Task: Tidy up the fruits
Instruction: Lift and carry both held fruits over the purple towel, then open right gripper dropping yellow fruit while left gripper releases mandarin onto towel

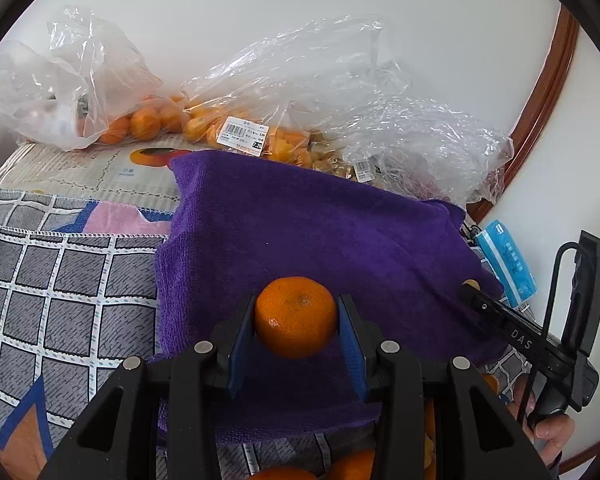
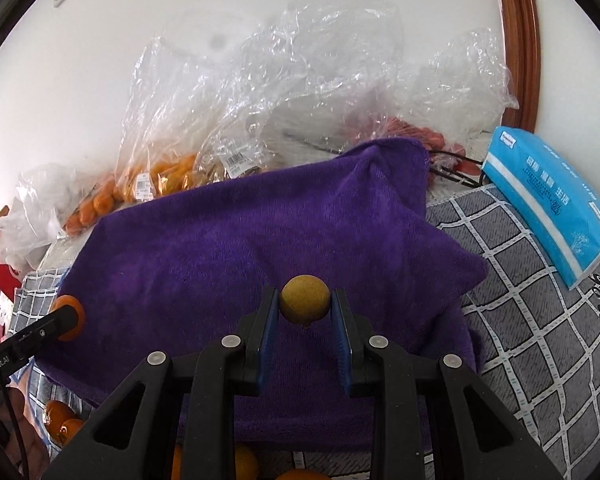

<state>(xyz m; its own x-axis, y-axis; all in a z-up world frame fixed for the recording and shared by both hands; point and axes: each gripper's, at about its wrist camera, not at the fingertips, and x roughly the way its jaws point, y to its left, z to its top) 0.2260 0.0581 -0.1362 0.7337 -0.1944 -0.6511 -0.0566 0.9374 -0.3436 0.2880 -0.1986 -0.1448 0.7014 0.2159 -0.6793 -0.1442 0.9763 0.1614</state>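
Observation:
My left gripper [image 1: 296, 312] is shut on an orange mandarin [image 1: 295, 317], held just above a purple towel [image 1: 308, 240]. My right gripper [image 2: 305, 300] is shut on a small round yellow-brown fruit [image 2: 305, 298] over the same purple towel [image 2: 240, 248]. From the right wrist view the left gripper's tip and its mandarin [image 2: 71, 318] show at the towel's left edge. The right gripper's tip with its fruit [image 1: 471, 285] shows at the towel's right edge in the left wrist view. Loose mandarins [image 2: 60, 420] lie below the towel's near edge.
Clear plastic bags [image 1: 284, 92] with mandarins [image 1: 144, 122] and small yellow fruit [image 1: 284, 144] lie behind the towel against a white wall. A blue tissue pack [image 2: 552, 208] rests at the right on a grey checked cloth [image 2: 540, 340]. A brown wooden frame [image 2: 518, 40] rises behind.

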